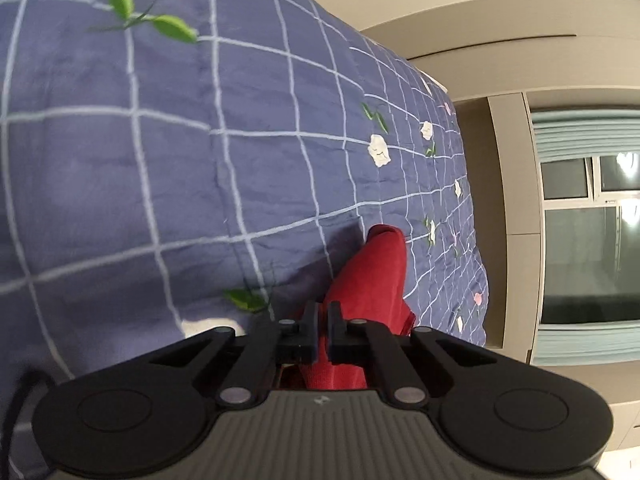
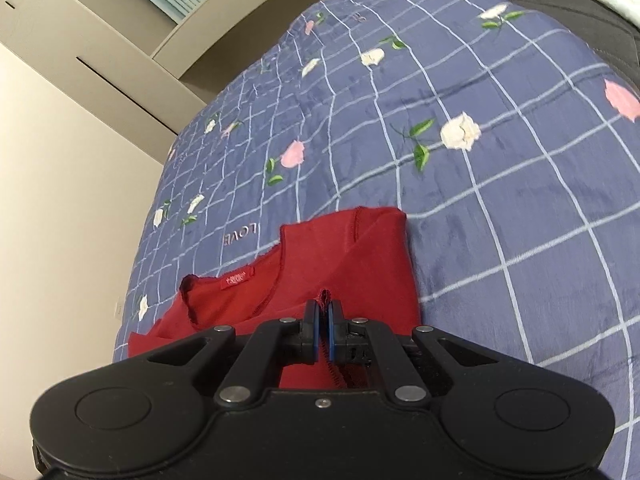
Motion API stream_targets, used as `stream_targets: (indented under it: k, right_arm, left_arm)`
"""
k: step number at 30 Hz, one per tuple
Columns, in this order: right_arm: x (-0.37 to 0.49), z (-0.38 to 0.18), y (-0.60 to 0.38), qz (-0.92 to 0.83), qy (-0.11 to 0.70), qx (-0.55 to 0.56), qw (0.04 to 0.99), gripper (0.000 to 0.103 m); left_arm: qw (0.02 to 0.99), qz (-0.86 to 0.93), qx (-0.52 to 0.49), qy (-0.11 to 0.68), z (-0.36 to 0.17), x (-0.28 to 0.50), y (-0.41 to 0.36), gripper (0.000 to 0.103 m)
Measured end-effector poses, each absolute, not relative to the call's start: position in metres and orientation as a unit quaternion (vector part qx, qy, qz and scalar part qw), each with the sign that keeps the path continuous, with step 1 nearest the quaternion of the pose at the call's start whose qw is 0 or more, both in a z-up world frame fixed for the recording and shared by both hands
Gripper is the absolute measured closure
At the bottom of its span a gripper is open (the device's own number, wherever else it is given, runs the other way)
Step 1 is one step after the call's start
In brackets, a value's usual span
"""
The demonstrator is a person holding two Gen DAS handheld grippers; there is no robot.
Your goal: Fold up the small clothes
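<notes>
A small red garment [image 2: 352,256] lies partly folded on a blue checked bedsheet [image 2: 460,92], its neckline and red label toward the left. My right gripper [image 2: 324,312] is shut on a pinched edge of the red cloth, with the fabric running between its blue pads. In the left wrist view the same red garment [image 1: 372,276] hangs stretched away from my left gripper [image 1: 323,316], which is shut on its near end, lifted above the sheet.
The bed's blue sheet [image 1: 160,140] with printed flowers fills both views. Beige wardrobe doors [image 2: 80,80] and a wall stand beyond the bed edge. A window [image 1: 588,240] with blinds is at the right. A grey quilt [image 2: 592,8] lies at the far right.
</notes>
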State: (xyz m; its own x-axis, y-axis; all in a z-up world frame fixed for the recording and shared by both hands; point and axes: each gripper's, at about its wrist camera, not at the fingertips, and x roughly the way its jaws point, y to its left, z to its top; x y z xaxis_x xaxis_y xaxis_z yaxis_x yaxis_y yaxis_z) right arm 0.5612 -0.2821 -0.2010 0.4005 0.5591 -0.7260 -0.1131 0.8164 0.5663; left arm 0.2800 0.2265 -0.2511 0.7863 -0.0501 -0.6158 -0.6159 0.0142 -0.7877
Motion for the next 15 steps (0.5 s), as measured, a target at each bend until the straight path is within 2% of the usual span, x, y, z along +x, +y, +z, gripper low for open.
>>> stream_targets:
  k: [2, 3, 8, 11, 12, 13, 15]
  right_arm:
    - [0.560, -0.203, -0.281, 0.210, 0.507, 0.214, 0.808, 0.099]
    - [0.560, -0.204, -0.281, 0.211, 0.507, 0.212, 0.809, 0.099]
    - [0.561, -0.210, -0.282, 0.213, 0.508, 0.215, 0.806, 0.099]
    - [0.560, -0.216, -0.280, 0.213, 0.514, 0.213, 0.803, 0.095]
    - [0.560, -0.218, -0.280, 0.212, 0.517, 0.213, 0.802, 0.095]
    - [0.559, -0.220, -0.279, 0.211, 0.519, 0.211, 0.801, 0.097]
    - [0.558, -0.221, -0.279, 0.212, 0.517, 0.206, 0.803, 0.099]
  left_arm:
    - [0.667, 0.214, -0.669, 0.247, -0.253, 0.284, 0.228, 0.098]
    - [0.665, 0.217, -0.670, 0.249, -0.254, 0.285, 0.230, 0.094]
    - [0.651, 0.228, -0.678, 0.252, -0.260, 0.287, 0.238, 0.094]
    - [0.651, 0.226, -0.675, 0.262, -0.262, 0.295, 0.237, 0.095]
    - [0.651, 0.221, -0.676, 0.263, -0.262, 0.298, 0.237, 0.099]
    - [0.653, 0.224, -0.673, 0.265, -0.261, 0.300, 0.236, 0.102]
    - [0.656, 0.232, -0.667, 0.267, -0.260, 0.300, 0.234, 0.103]
